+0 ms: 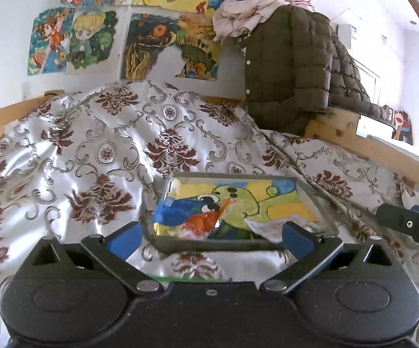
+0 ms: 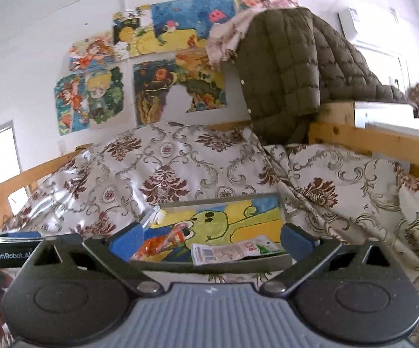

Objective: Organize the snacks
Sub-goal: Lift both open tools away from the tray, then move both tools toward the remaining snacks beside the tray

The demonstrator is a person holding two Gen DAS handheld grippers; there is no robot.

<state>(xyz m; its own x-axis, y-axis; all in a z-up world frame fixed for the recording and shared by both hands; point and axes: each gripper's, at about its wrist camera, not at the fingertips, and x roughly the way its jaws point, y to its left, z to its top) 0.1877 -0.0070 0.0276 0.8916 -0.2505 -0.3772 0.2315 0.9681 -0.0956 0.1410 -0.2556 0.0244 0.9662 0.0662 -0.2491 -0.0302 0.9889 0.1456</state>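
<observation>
Left wrist view: the left gripper (image 1: 209, 239) is sitting at six o'clock with its blue-padded jaws spread wide and nothing between them. Just beyond, toward twelve o'clock, a clear tray (image 1: 319, 203) is lying on a floral bedcover (image 1: 93, 150), lined with a painted picture of a green creature. A white snack packet (image 1: 267, 227) is resting in the tray's near right corner, and an orange wrapper (image 1: 200, 221) is lying near the middle. At three o'clock the right gripper (image 1: 409, 226) is edging into frame. A quilted olive jacket (image 1: 290, 66) is hanging at one o'clock, with paintings (image 1: 169, 49) taped to the wall at eleven.

Right wrist view: the right gripper (image 2: 209, 239) is likewise standing released and empty. The tray (image 2: 218, 265) is lying straight ahead; the snack packet (image 2: 232, 250) is showing a barcode, its other print too small to read. The orange wrapper (image 2: 154, 245) is lying at its left. At nine o'clock the left gripper (image 2: 6, 250) is showing the label "GenRobot.AI".
</observation>
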